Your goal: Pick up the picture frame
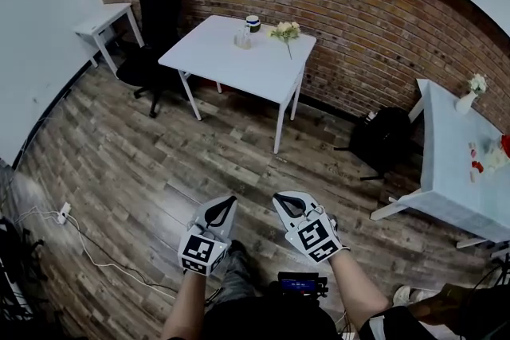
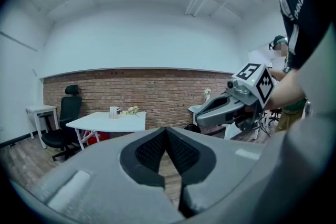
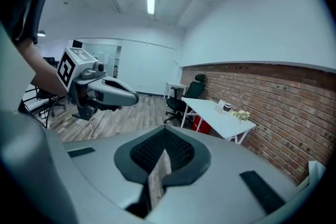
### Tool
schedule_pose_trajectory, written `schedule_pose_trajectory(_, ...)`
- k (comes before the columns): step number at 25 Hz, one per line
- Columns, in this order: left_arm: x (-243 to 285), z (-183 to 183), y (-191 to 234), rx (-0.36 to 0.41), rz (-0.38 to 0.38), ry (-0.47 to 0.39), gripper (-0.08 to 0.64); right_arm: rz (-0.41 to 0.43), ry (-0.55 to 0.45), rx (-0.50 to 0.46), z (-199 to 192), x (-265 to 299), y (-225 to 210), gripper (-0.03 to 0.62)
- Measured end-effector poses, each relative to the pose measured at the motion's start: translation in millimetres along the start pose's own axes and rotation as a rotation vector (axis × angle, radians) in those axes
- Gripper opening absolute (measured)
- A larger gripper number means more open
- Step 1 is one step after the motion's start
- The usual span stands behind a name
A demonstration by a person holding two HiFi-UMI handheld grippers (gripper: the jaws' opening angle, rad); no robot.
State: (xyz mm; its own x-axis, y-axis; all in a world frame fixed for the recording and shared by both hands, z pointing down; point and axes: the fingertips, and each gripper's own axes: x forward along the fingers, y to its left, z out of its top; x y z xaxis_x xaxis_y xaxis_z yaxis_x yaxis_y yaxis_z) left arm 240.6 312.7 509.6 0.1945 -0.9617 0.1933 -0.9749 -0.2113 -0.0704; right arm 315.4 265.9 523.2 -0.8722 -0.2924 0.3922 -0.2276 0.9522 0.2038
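White, the counter (image 1: 231, 68) stood against a brick wall (image 1: 358, 20), with a black office chair (image 1: 155, 20) off its left end and a second counter (image 1: 454, 163) well to the right. Near its far edge the picture frame (image 1: 243, 37) stood upright, small and pale, just beside a dark-banded cup (image 1: 253, 23), with flowers (image 1: 285, 31) to their right. Its facing and long axis were too small to tell. Plank floor (image 1: 159, 163) lay between it and the left gripper (image 1: 229, 203) and right gripper (image 1: 283, 201), both with jaws clenched on nothing.
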Motion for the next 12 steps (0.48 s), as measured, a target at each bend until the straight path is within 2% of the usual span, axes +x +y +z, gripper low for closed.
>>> schedule_pose_trajectory(6,30.9,-2.6,81.3,-0.011,-0.03,0.013,0.012,-0.012,0.024,-0.027,33.0,76.1,-25.1,0.009)
schedule_pose_trajectory(12,56.0,6.2,154.6,0.013,-0.067,0.006,0.012,-0.054,0.026,0.002,60.3,137.2,-49.2,0.009)
